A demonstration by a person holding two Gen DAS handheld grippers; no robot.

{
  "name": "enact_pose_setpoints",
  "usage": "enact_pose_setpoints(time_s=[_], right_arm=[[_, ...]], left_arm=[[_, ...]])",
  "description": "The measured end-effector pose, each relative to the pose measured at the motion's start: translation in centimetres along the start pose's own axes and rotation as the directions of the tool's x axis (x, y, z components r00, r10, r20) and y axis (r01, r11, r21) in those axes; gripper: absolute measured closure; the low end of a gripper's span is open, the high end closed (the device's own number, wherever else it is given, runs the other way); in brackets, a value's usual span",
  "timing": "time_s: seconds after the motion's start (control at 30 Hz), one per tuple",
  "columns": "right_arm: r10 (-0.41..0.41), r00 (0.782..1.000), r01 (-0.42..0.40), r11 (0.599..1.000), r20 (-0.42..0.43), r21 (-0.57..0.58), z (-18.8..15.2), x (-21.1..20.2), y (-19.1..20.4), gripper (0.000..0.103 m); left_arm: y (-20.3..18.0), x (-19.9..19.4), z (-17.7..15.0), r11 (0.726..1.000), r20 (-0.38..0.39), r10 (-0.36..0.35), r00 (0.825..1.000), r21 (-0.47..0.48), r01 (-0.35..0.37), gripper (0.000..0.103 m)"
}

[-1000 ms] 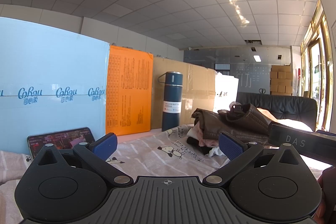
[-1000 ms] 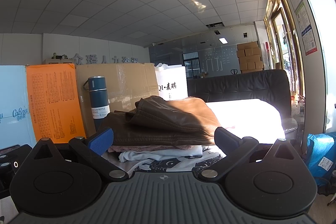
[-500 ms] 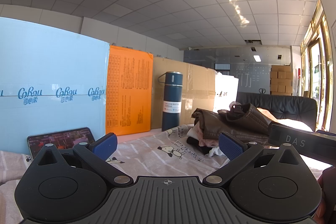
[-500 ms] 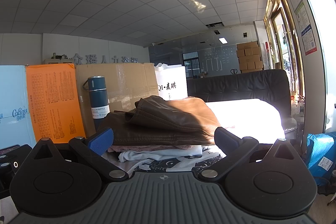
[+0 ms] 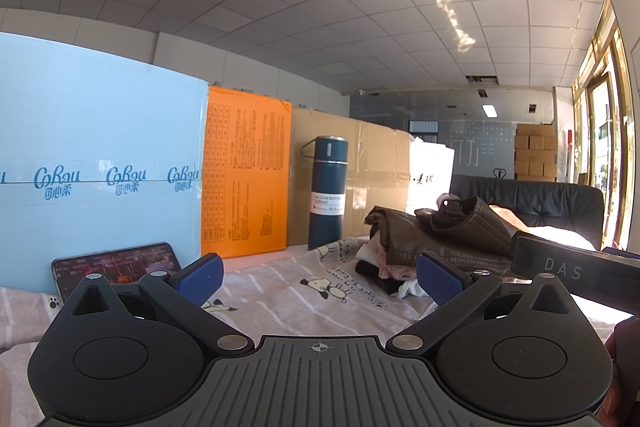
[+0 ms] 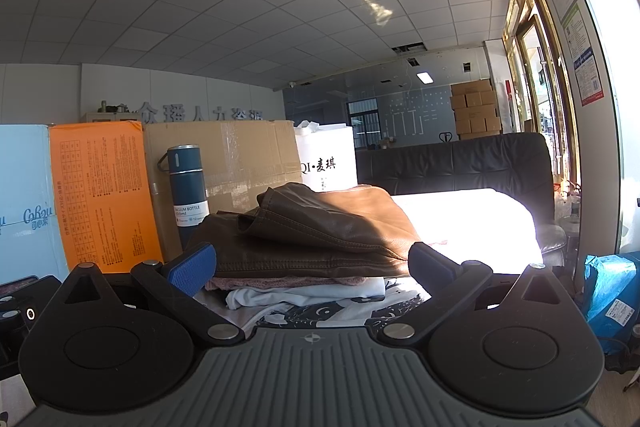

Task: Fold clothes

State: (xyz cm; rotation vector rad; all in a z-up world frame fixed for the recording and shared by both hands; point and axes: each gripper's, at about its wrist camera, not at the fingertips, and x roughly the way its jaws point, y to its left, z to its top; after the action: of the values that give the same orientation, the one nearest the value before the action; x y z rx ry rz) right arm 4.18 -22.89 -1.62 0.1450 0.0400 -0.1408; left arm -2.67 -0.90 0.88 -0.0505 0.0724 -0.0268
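Nothing has moved since the earlier frames | left gripper (image 5: pixel 319 277) and right gripper (image 6: pixel 313 265) both spread wide, empty | brown jacket (image 6: pixel 320 227) tops clothes pile (image 6: pixel 304 291), right of vacuum bottle (image 6: pixel 188 195) | phone (image 5: pixel 116 263) left of bottle, left view only | blue bag (image 6: pixel 610 291) right view only

Brown leather jacket (image 6: pixel 320 227) lies crumpled atop folded clothes (image 6: pixel 304 293).

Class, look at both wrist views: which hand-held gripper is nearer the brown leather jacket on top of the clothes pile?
Right. The right hand-held gripper is open directly in front of the brown leather jacket. The left hand-held gripper, also open, sits farther back, with the jacket off to its right.
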Motion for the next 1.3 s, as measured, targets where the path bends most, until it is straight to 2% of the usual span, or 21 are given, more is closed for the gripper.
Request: enact_pose_setpoints(time_s=[1.3], right_arm=[[-0.002, 1.0, 0.002, 1.0, -0.009, -0.009, 0.01, 0.34, 0.09, 0.0]], left_arm=[[-0.01, 0.03, -0.09, 1.0, -0.002, 0.001, 1.0, 0.001, -0.001, 0.0]])
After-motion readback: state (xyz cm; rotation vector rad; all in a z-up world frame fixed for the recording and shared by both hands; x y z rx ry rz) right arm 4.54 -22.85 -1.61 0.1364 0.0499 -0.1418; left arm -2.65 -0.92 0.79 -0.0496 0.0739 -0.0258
